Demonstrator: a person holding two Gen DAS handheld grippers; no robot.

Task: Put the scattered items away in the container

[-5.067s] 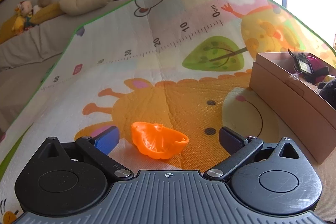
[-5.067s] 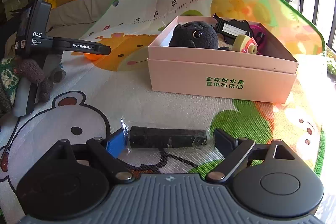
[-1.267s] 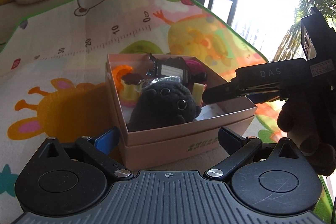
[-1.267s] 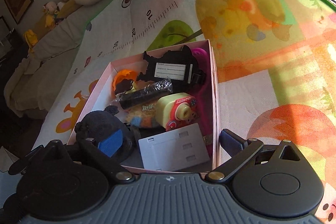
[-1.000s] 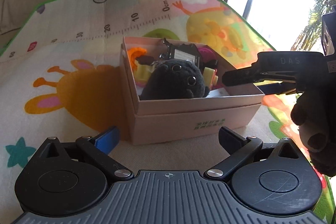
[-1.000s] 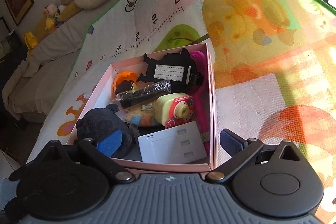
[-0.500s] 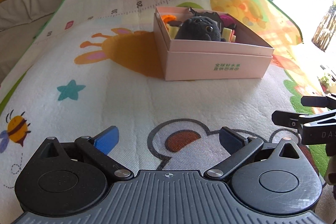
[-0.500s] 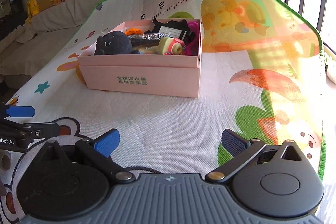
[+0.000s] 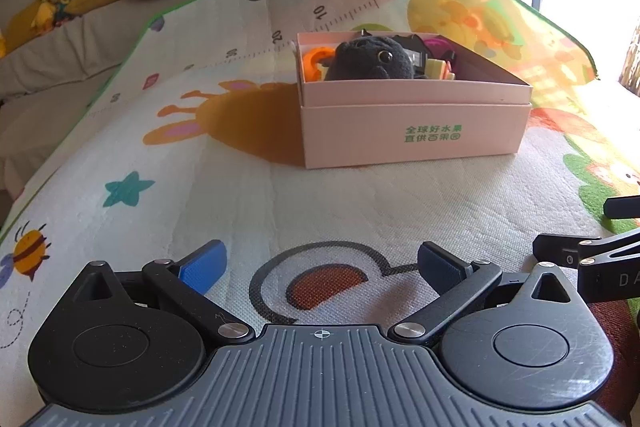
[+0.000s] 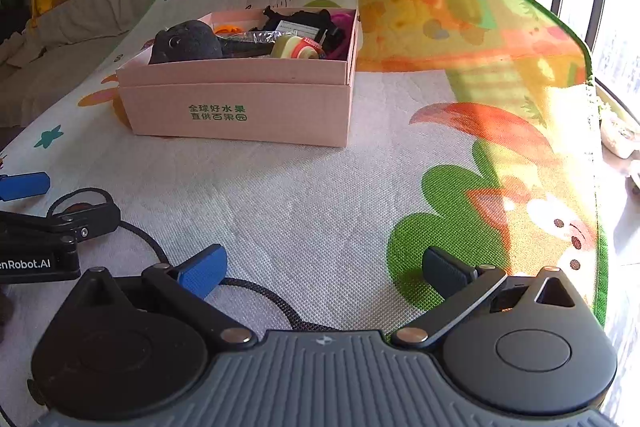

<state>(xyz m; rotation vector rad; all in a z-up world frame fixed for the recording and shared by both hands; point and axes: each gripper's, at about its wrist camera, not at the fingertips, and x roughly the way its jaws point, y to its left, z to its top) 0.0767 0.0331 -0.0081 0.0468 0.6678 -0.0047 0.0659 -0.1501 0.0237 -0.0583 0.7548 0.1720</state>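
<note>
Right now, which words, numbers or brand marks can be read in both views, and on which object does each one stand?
"全球好水果 直供百果园", green print: front wall of the pink box.
"0cm", "10", "20", "30", ruler scale: play mat.
"enRobot.AI", cut by the frame edge: left hand-held gripper.
"D", cut off: right hand-held gripper.
White label on the black item in the box: too small to read.

Bare mat [image 9: 340,195] before pink box [image 9: 412,127]
</note>
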